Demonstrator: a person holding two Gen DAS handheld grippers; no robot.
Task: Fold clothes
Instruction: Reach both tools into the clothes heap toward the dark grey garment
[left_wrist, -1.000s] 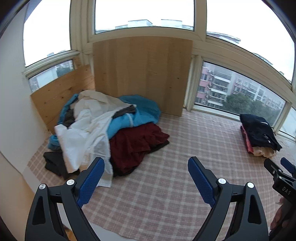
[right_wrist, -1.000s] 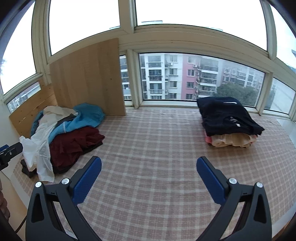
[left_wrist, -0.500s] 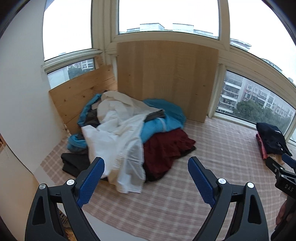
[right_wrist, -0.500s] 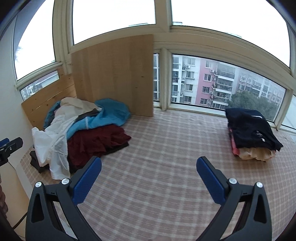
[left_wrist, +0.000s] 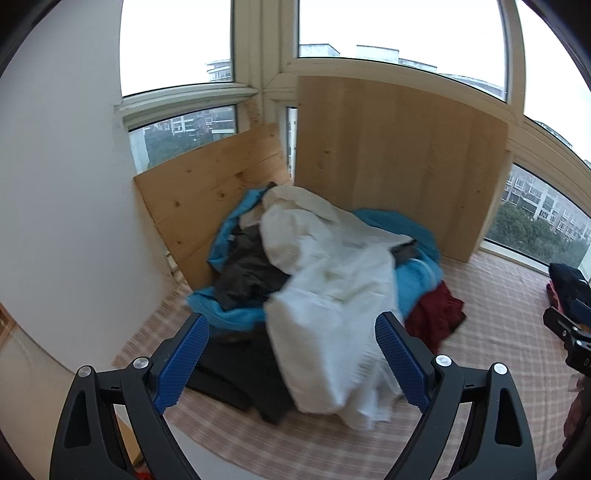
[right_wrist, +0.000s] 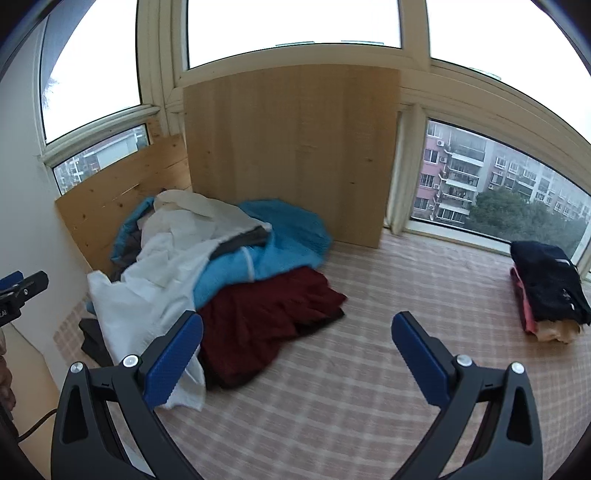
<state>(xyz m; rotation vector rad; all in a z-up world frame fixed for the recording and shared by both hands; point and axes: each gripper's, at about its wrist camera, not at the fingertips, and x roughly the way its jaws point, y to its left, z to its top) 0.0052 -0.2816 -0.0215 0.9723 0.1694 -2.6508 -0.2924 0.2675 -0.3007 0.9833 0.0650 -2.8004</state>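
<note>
On the checked mat by the windows, folded stack aside, we hover our left gripper and right gripper, both wide open and empty, at the heap, likely picking the white garment on top.

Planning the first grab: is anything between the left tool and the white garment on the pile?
Nothing visible. The open left tool faces the white garment, which lies on top of the pile, with only air between them.

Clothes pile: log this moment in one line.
phase: approach | left gripper: open, empty | right gripper: open, empty | target: clothes pile, unfolded | folded stack: untouched
</note>
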